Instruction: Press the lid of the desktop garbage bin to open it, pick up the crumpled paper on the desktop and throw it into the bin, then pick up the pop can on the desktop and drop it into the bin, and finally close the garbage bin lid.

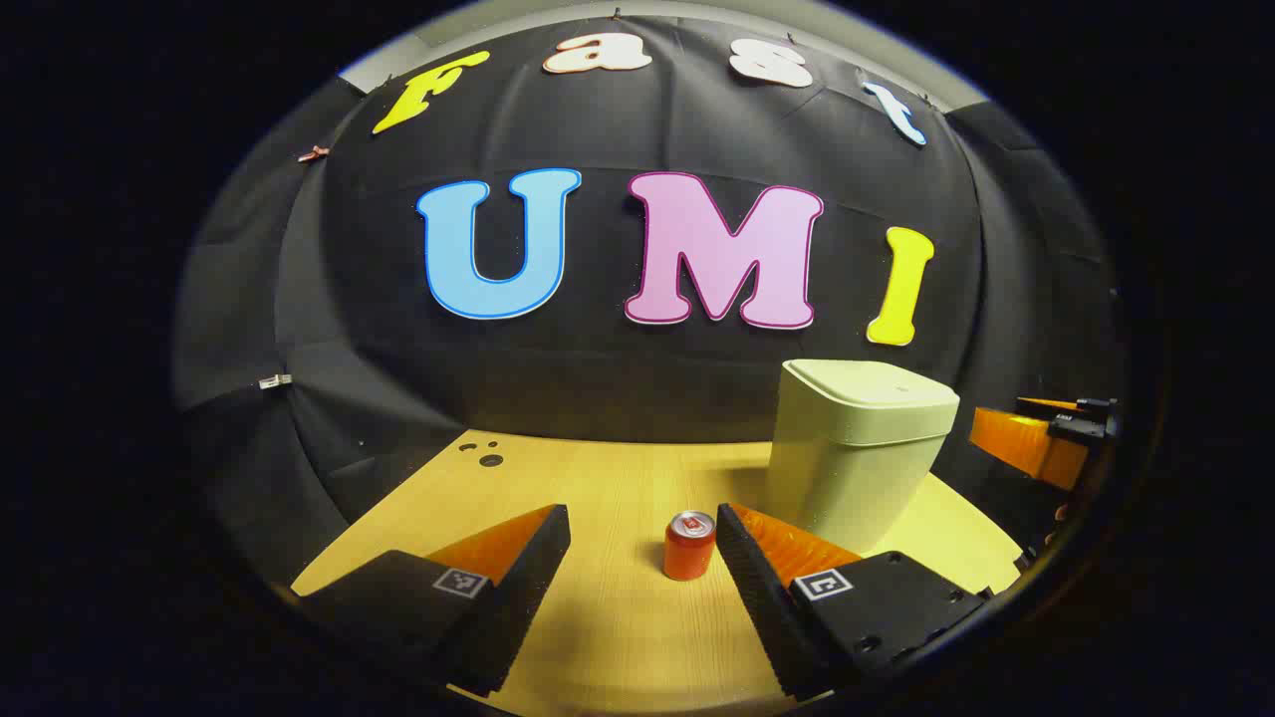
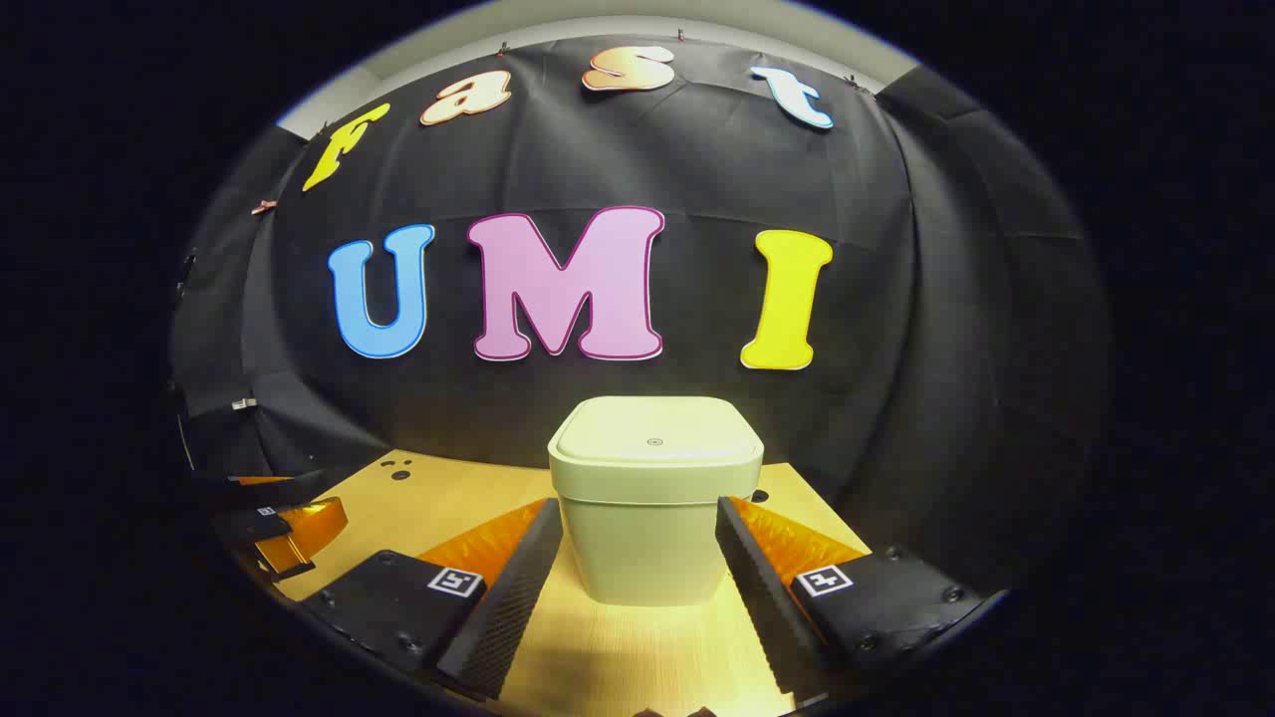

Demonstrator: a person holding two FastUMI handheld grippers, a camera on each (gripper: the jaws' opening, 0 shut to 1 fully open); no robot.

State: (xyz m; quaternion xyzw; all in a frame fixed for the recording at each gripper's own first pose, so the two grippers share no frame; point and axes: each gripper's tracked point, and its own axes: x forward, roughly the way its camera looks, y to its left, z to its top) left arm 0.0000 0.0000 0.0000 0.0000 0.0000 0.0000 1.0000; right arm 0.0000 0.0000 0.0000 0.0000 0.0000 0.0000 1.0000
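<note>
No words or numbers can be read. Square black-and-white coded markers (image 1: 460, 582) sit on the left gripper (image 1: 642, 513) at 7 and 5 o'clock, and likewise on the right gripper (image 2: 633, 508). The print on the pop can (image 1: 689, 546), near 6 o'clock, is too small to read.

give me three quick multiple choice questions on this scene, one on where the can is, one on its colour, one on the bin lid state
1. In the left gripper view, the pop can stands
A. on the bin
B. on the table between the left gripper fingers
C. inside the bin

2. The can's body is
A. orange-red
B. blue
C. green

3. The garbage bin lid is
A. off
B. propped open
C. closed

Answers: 1 B, it stands upright on the wooden table, fingers apart and not touching it. 2 A, its side shows orange-red. 3 C, the lid sits flat on the bin.
</note>
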